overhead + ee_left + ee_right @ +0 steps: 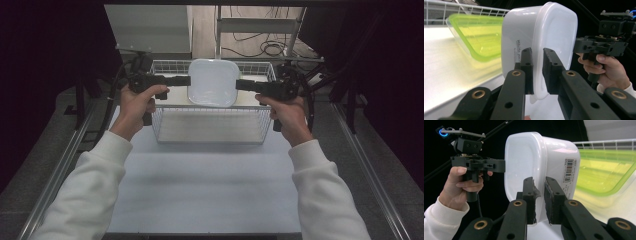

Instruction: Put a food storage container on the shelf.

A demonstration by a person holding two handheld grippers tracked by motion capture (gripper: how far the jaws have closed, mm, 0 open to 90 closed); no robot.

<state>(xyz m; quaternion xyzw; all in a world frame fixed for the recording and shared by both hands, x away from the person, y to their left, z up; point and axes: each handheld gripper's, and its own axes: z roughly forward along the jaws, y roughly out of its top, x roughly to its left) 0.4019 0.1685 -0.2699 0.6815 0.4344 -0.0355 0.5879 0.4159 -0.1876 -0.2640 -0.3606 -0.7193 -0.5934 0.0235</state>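
left gripper point(186, 80) and right gripper point(240, 84) each have their jaws clamped on an opposite rim edge of the white container point(213, 82), which we hold off the surface above the wire basket point(210, 135), beside a green-lidded container point(477, 35).

we judge the step in hand to be a two-sided carry. keep both grips level and move them together, or the thin rim may slip or flex.

the container's lid faces up toward the high view. its long axis cannot be told; it looks near square.
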